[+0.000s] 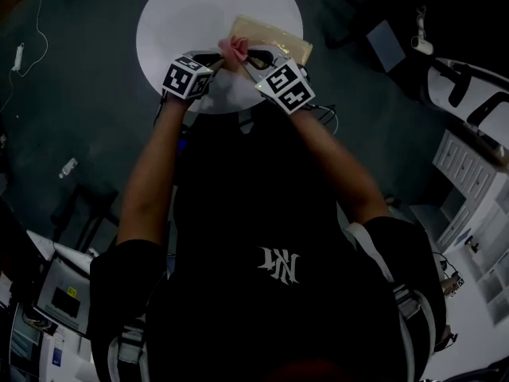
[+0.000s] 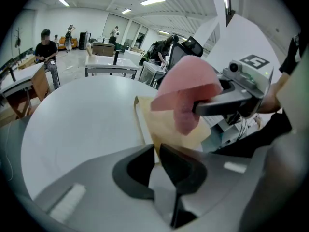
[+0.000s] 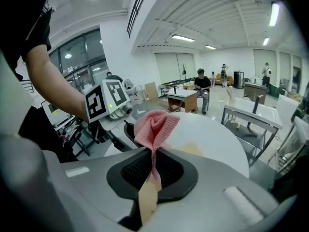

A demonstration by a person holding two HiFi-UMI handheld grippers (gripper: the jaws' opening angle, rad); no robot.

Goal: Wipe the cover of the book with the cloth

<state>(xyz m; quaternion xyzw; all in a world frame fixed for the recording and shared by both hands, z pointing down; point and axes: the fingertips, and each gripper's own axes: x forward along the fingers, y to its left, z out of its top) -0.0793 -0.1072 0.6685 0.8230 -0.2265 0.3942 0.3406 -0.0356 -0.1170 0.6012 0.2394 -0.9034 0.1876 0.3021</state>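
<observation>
Thin tan book (image 1: 274,37) lies flat on the right half of the round white worktop (image 1: 183,14).

Left tool (image 2: 157,151): jaws drawn together on the book's near edge, with a tan sliver running down between them.

Right tool (image 3: 153,153): jaws pinched on the pink knitted cloth (image 3: 155,125), which bunches up above the pads. The cloth hangs over the book. I cannot tell whether it touches the cover.

Handling (judgement): the cloth is soft, light and limp. Best taken by a gathered fold, leaving a loose wad to drag. The book looks light and fairly stiff, and is likely to skate on the smooth top. Hold it by an edge or corner, clear of the area to be wiped.

Views:
- Head view gives the layout, with both tools meeting at the book's near left corner, but it is too dark to read the jaws.
- Left gripper view shows the cloth hanging from the right tool above the cover.
- Right gripper view shows the weave and the grip, but only a scrap of the book.
</observation>
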